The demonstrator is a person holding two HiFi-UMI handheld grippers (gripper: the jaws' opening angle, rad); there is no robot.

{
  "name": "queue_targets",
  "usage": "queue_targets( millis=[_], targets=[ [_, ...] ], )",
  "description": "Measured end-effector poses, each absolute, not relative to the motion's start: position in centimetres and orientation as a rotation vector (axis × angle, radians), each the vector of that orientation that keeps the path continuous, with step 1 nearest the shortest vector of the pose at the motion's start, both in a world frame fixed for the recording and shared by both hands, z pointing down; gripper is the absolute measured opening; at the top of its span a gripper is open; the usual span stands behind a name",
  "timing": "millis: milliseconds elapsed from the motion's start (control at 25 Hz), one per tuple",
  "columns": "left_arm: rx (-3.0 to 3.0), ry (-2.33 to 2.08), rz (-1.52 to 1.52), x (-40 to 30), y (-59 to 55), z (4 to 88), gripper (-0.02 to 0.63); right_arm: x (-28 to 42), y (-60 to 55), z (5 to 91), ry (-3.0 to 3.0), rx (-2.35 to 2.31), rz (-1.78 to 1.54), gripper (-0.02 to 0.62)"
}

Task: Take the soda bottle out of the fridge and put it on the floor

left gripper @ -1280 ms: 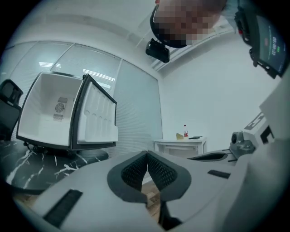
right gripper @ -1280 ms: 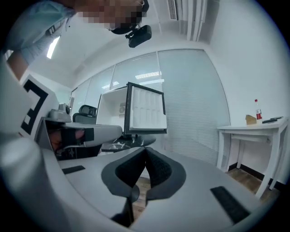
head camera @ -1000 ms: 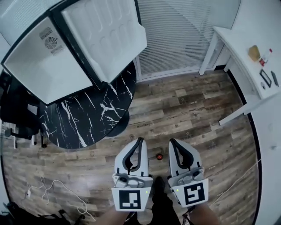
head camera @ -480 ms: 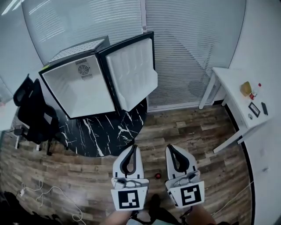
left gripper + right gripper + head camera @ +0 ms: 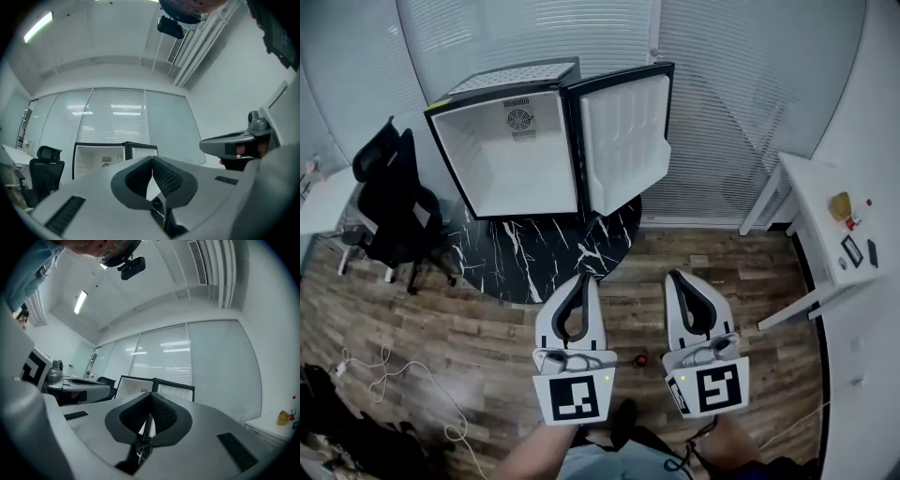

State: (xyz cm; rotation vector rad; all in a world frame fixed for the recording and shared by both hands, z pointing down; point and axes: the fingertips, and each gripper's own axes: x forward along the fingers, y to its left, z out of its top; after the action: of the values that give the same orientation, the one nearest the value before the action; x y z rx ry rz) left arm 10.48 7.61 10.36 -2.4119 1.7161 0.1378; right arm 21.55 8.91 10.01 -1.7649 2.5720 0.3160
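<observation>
Wood floor (image 5: pixel 478 323): black marbled mat (image 5: pixel 534 258) just ahead of left gripper (image 5: pixel 583 278), small red thing (image 5: pixel 640 359) between it and right gripper (image 5: pixel 675 277), white cable (image 5: pixel 384 361) well left.

- A black office chair (image 5: pixel 391 199) on wheels stands at the left.
- A round black mat with white streaks like marble (image 5: pixel 525 261) lies beside the chair.
- A white worktop (image 5: pixel 814 199) at the right carries a small yellow thing (image 5: pixel 841 204) and a dark flat gadget (image 5: pixel 851 250).
- White window blinds (image 5: pixel 722 84) fill the back wall.
</observation>
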Motion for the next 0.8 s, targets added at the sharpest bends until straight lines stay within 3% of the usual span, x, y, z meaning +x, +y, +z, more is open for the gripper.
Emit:
queue_targets(
  millis=[800],
  targets=[
    [-2.392,1.711,0.132,9.6,7.1,9.8,0.018,19.7,7.6,9.3,2.61,-1.727,0.345,0.011]
  ],
)
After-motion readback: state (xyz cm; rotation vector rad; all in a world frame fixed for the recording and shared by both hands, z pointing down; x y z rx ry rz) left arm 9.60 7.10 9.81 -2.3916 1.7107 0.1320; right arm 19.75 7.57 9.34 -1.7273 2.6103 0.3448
